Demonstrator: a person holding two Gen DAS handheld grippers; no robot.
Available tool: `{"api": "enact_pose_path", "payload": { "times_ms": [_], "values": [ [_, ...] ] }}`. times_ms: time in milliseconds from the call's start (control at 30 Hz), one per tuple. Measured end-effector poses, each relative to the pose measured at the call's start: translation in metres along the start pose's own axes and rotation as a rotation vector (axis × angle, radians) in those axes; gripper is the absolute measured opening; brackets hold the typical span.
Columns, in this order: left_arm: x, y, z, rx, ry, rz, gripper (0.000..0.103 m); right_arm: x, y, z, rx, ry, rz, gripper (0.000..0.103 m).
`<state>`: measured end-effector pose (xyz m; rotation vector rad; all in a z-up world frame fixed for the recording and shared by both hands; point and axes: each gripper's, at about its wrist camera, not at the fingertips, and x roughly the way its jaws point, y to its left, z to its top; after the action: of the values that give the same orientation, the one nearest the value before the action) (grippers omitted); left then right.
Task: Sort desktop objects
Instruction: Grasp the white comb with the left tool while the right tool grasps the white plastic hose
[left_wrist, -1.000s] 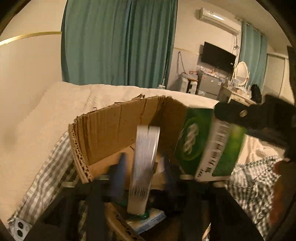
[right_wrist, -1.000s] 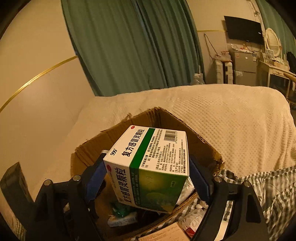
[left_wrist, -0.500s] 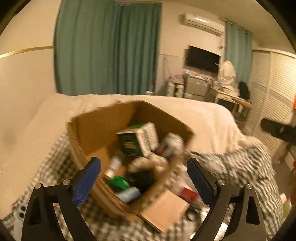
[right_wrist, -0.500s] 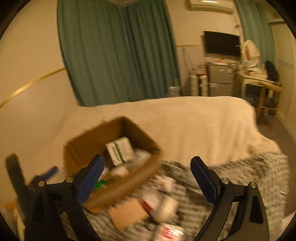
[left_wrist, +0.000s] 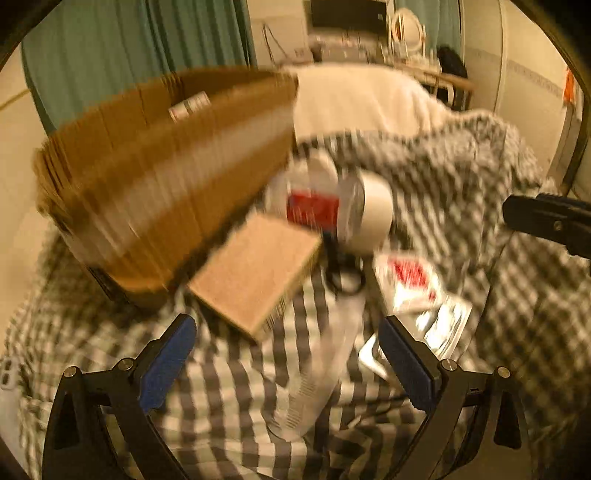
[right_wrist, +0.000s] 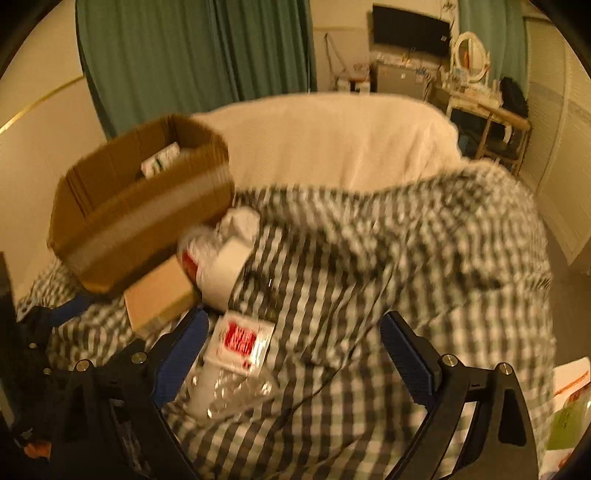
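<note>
A cardboard box (left_wrist: 159, 177) (right_wrist: 140, 218) stands on the checked cloth (left_wrist: 229, 398) with a green-and-white medicine box (right_wrist: 160, 162) inside. Beside it lie a flat brown booklet (left_wrist: 255, 269) (right_wrist: 159, 295), a white tape roll (left_wrist: 373, 214) (right_wrist: 229, 269), a red-and-white packet (left_wrist: 410, 280) (right_wrist: 240, 339) and a clear plastic item (left_wrist: 317, 373). My left gripper (left_wrist: 288, 362) is open and empty, low over the cloth. My right gripper (right_wrist: 291, 362) is open and empty, just right of the packet. Both views are blurred.
Black scissors (left_wrist: 343, 273) lie between the booklet and the packet. A cream blanket (right_wrist: 332, 136) covers the bed behind. Papers (right_wrist: 565, 410) lie at the far right. Curtains, a TV and a dresser stand at the back of the room.
Both grippers let go of their loads over the box, the left a tape roll, the right the medicine box. Both opened, drew back and dropped low toward the loose items on the cloth.
</note>
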<state>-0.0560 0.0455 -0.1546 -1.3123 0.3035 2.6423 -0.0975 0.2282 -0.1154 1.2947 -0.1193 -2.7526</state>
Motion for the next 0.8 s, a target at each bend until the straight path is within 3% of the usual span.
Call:
{"api": "enact_pose_path", "payload": {
  "times_ms": [100, 200, 400, 467, 500, 567, 633, 800],
  "values": [
    [0.020, 0.000, -0.006, 0.004, 0.070, 0.010, 0.101, 0.012, 0.002, -0.010, -0.007, 0.033, 0.008, 0.094],
    [0.031, -0.002, -0.009, 0.013, 0.116, -0.004, 0.094, 0.019, 0.007, -0.016, -0.018, 0.066, 0.008, 0.094],
    [0.041, -0.019, -0.018, 0.107, 0.170, -0.019, 0.086, 0.022, 0.011, -0.019, -0.020, 0.083, 0.002, 0.094],
    [0.043, -0.020, -0.019, 0.108, 0.174, -0.026, 0.073, 0.022, 0.012, -0.019, -0.023, 0.088, 0.000, 0.094],
    [0.046, -0.018, -0.019, 0.096, 0.193, -0.039, 0.060, 0.023, 0.013, -0.020, -0.024, 0.094, -0.002, 0.094],
    [0.047, -0.014, -0.020, 0.075, 0.204, -0.067, 0.052, 0.024, 0.013, -0.021, -0.025, 0.099, -0.006, 0.094],
    [0.043, -0.012, -0.020, 0.061, 0.202, -0.092, 0.032, 0.023, 0.015, -0.022, -0.029, 0.099, -0.005, 0.094],
    [0.030, -0.010, -0.023, 0.036, 0.200, -0.144, 0.028, 0.022, 0.023, -0.024, -0.060, 0.098, -0.004, 0.094]
  ]
}}
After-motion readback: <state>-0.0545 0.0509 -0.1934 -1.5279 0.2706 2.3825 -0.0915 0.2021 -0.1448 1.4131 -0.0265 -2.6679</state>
